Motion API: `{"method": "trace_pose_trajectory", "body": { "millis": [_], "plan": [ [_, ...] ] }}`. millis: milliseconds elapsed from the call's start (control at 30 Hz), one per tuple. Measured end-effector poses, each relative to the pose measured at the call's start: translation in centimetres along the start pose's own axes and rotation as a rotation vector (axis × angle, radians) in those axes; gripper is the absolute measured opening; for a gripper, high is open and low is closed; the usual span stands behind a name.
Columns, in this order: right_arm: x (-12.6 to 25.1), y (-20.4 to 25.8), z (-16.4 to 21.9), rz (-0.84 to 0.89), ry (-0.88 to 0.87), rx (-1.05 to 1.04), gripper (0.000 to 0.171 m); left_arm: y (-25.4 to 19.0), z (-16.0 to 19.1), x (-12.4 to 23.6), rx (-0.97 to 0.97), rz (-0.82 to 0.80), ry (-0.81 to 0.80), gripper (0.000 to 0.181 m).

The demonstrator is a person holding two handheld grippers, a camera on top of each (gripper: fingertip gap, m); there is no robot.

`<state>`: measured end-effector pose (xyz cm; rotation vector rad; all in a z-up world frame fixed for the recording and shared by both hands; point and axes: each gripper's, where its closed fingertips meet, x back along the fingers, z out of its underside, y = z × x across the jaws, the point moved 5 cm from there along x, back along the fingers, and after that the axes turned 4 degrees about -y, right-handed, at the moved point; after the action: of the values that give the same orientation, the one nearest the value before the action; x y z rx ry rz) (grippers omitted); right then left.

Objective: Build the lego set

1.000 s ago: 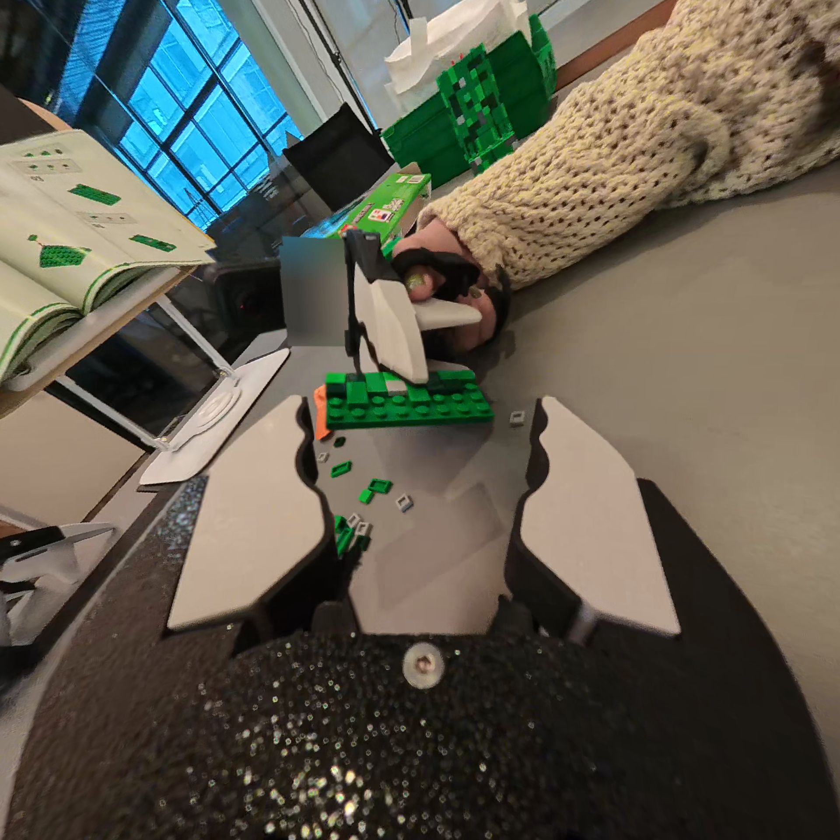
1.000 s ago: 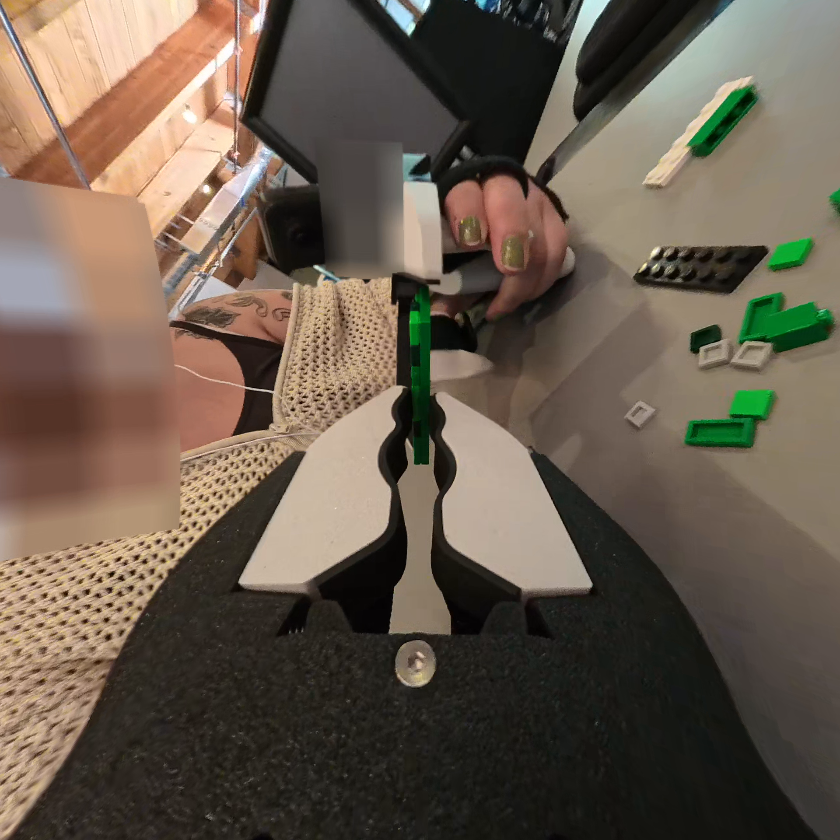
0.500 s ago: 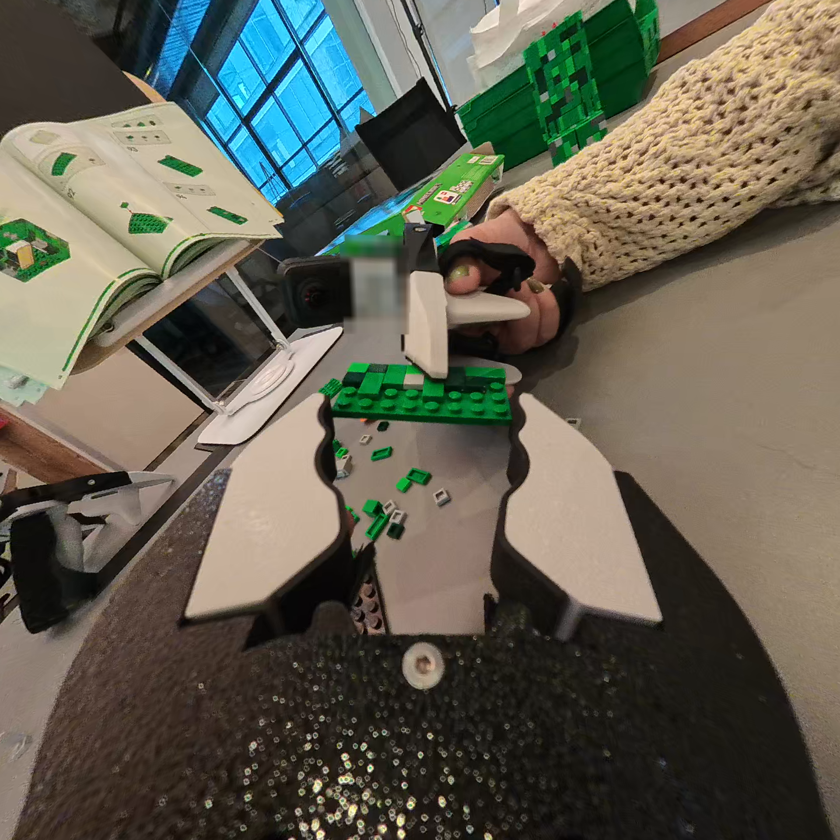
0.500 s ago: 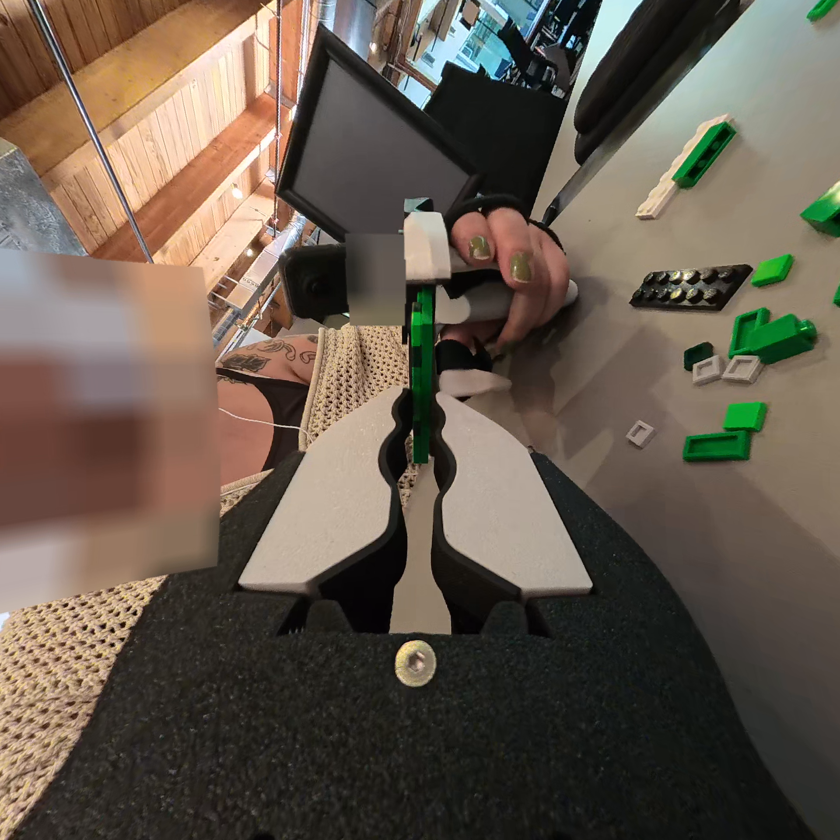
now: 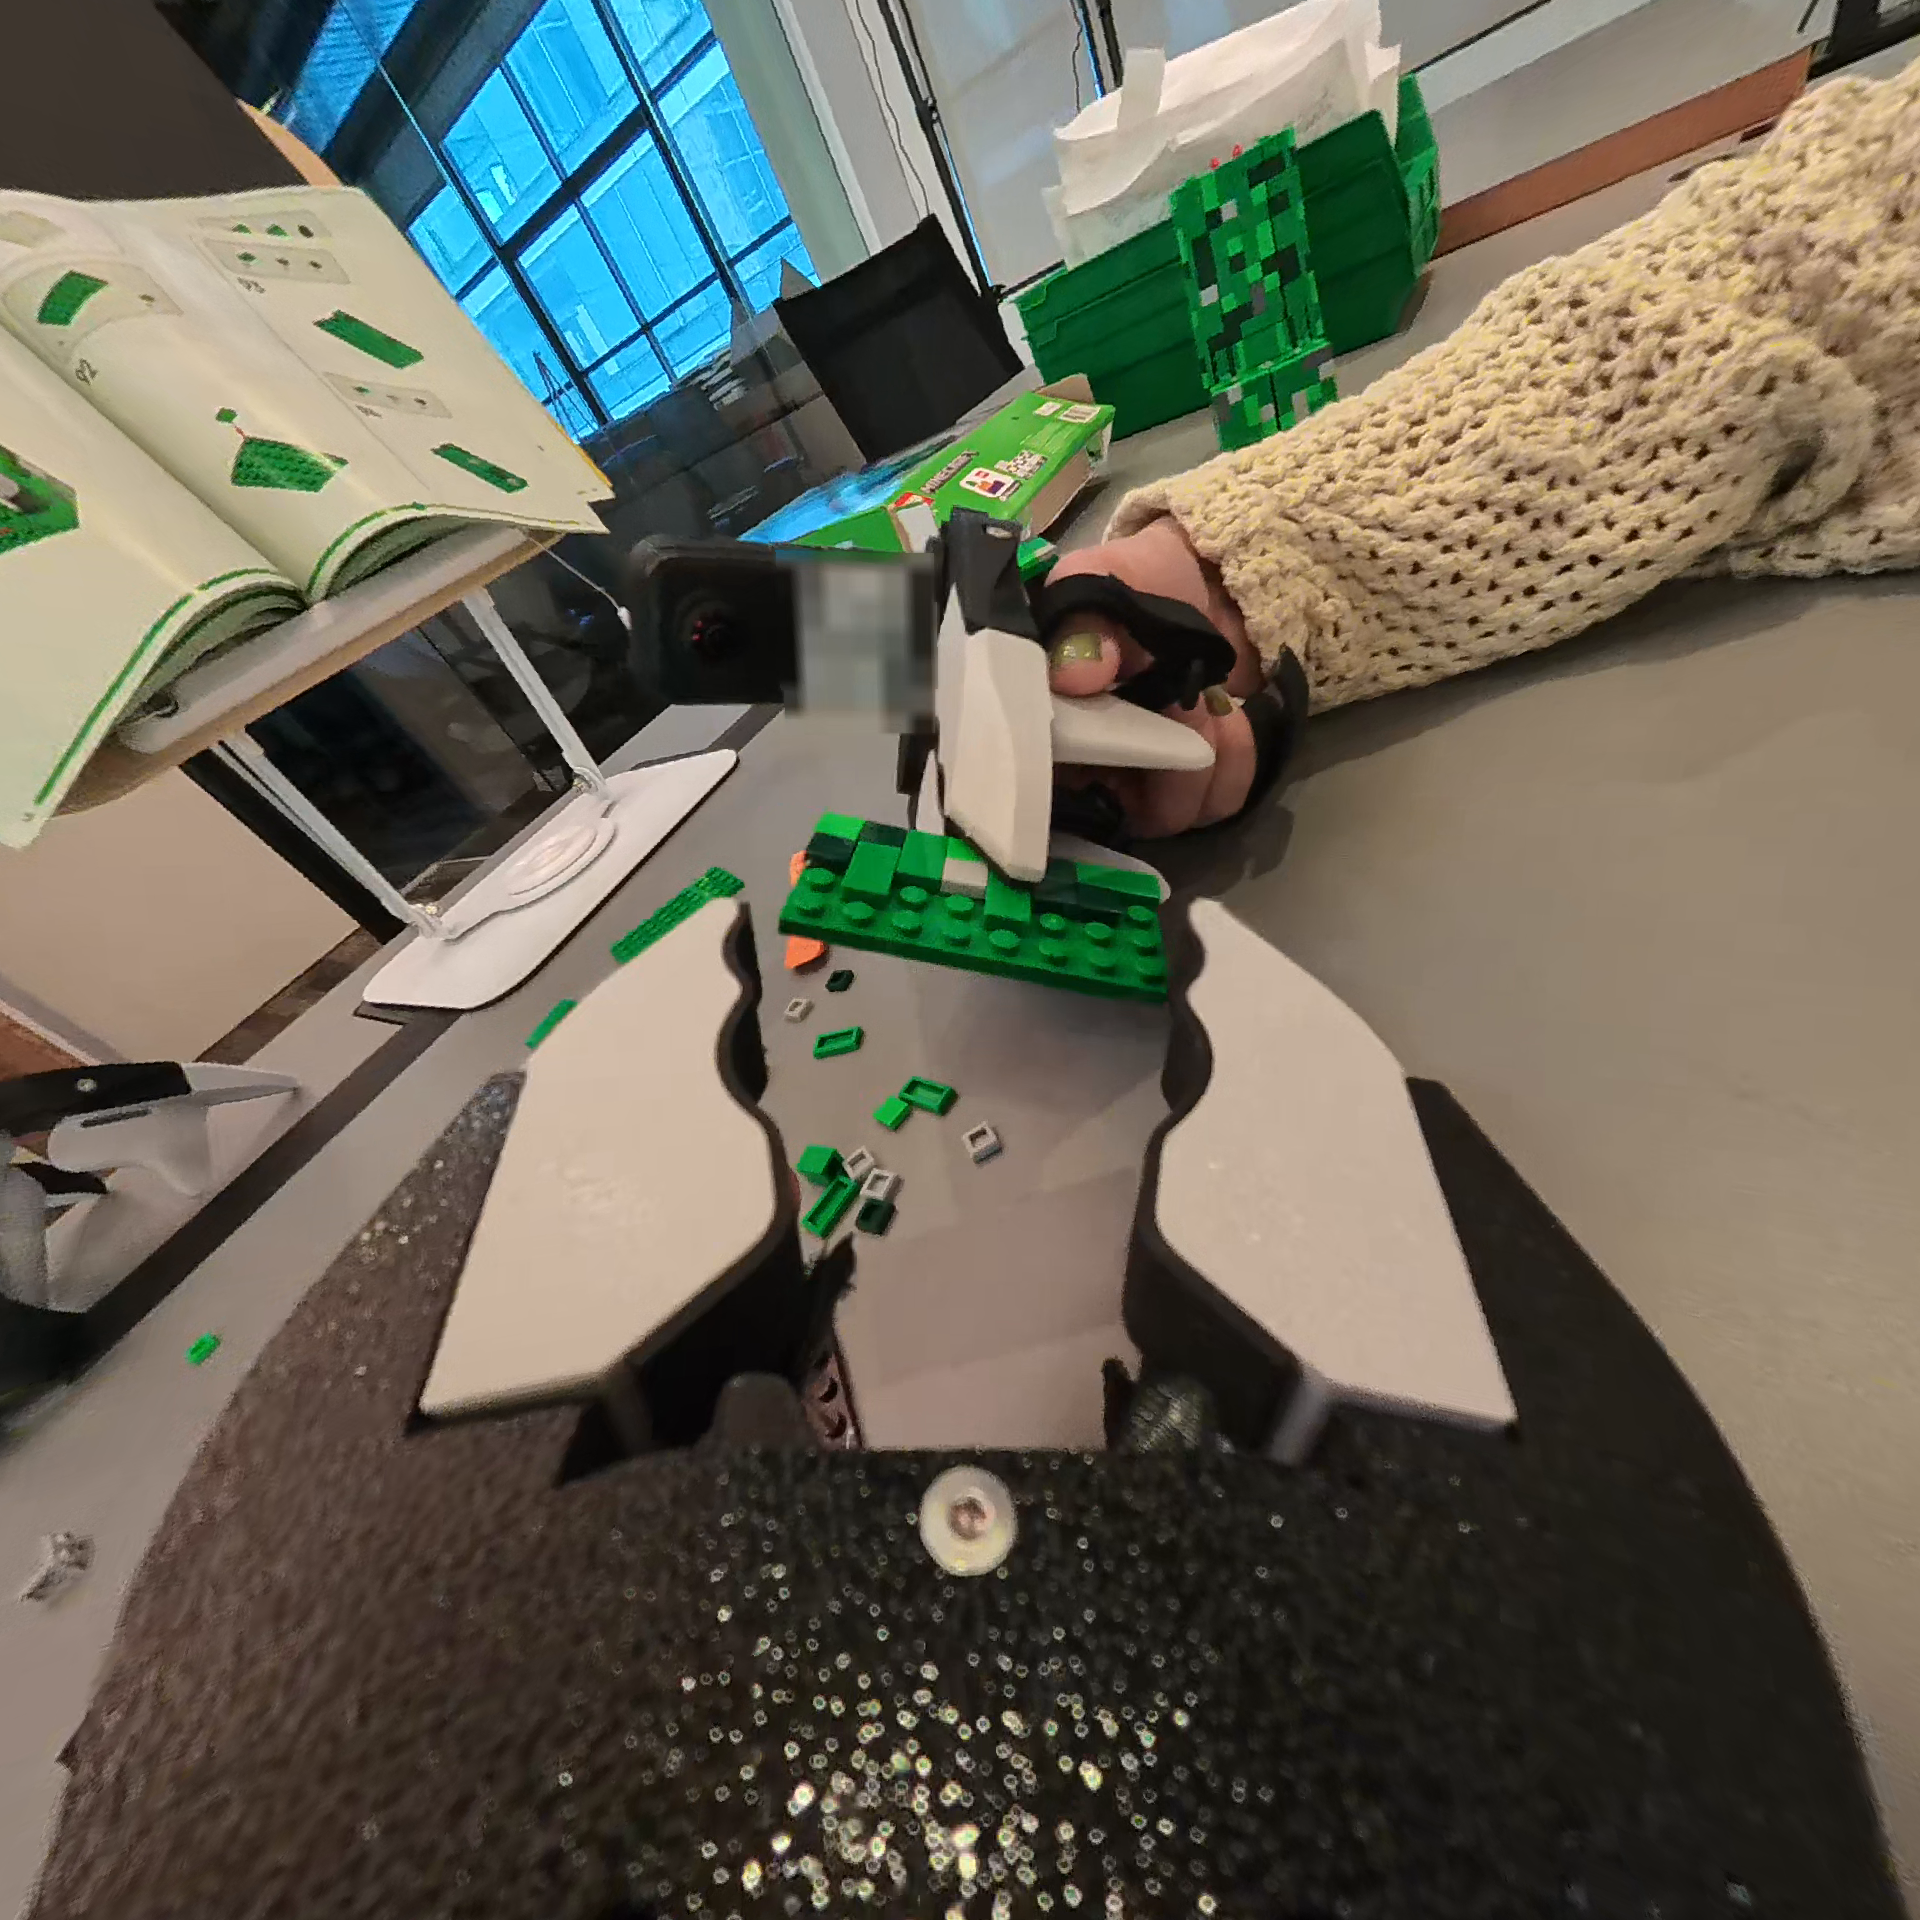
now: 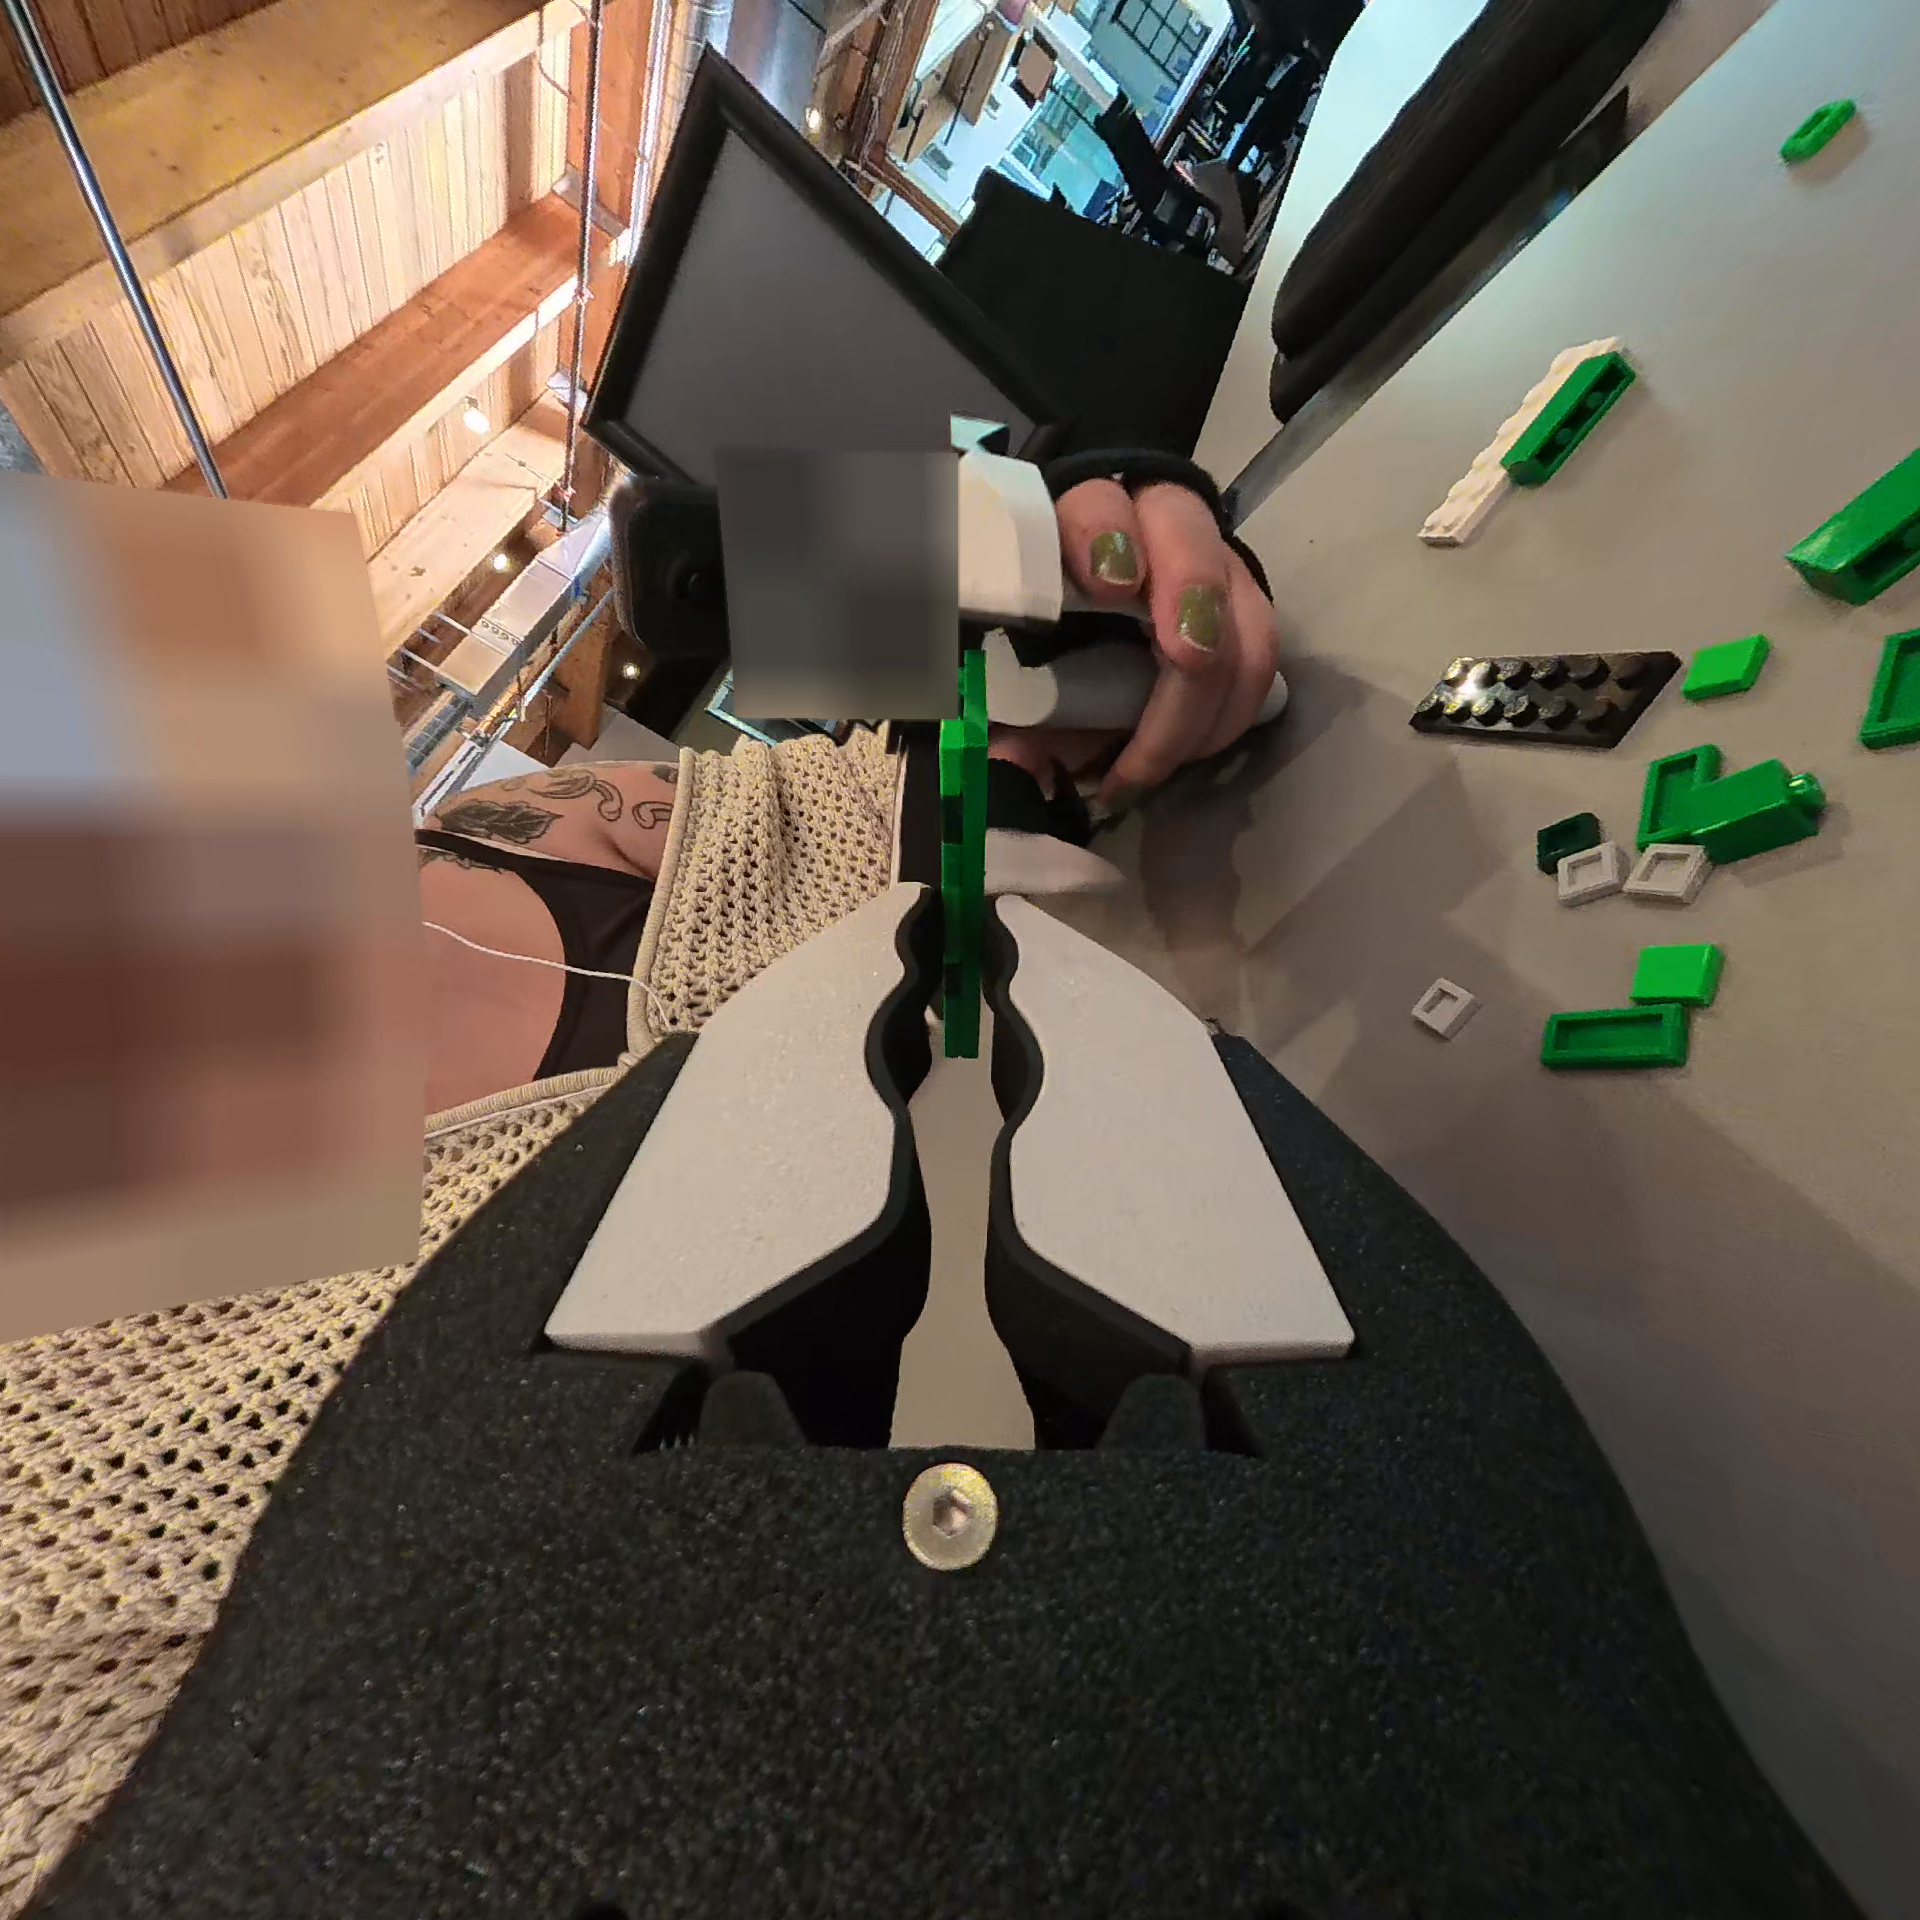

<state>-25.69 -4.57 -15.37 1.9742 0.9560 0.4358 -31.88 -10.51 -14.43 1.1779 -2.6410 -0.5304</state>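
Note:
My right gripper [image 6: 961, 904] is shut on a green lego plate [image 6: 961, 831], seen edge-on here. In the left wrist view that plate [image 5: 977, 930] carries a row of green, dark green and white tiles and hangs slightly tilted just above the grey table [image 5: 1558, 935], pinched by the right gripper [image 5: 1029, 873] from behind. My left gripper [image 5: 966, 935] is open and empty, its fingertips on either side of the plate's near long edge. Its white fingers [image 6: 1013, 561] show beyond the plate in the right wrist view.
Several small green, white and dark tiles [image 5: 852, 1174] lie on the table under the left gripper and also show in the right wrist view [image 6: 1621, 862], beside a black plate [image 6: 1548, 701]. An open instruction book [image 5: 208, 416] on a stand, a box [image 5: 935, 478] and a green built figure [image 5: 1257, 291] stand behind. The grippers are tip to tip, or close to it.
My left gripper has moved forward, still open, so the plate now sits between its fingertips. The right gripper has kept hold of the plate, which tilts a little more.

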Motion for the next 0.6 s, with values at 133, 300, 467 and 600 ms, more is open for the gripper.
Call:
{"method": "trace_pose_trajectory", "body": {
  "millis": [133,300,467,600],
  "plan": [
    [0.1,-0.1,0.0,0.006,-0.004,-0.003,0.006,-0.2,0.0,0.0,-0.036,-0.016,0.005,0.069],
    [0.1,-0.2,-0.3,0.040,-0.043,0.028,0.007,0.2,0.3,0.0,-0.044,-0.026,0.022,0.069],
    [0.7,0.6,-1.1,0.103,-0.148,0.256,0.036,2.0,1.2,0.8,0.003,-0.103,0.078,0.069],
    [1.8,0.6,-3.2,0.348,-0.153,0.585,0.028,3.4,2.5,1.4,-0.023,-0.167,0.175,0.068]
  ]
}}
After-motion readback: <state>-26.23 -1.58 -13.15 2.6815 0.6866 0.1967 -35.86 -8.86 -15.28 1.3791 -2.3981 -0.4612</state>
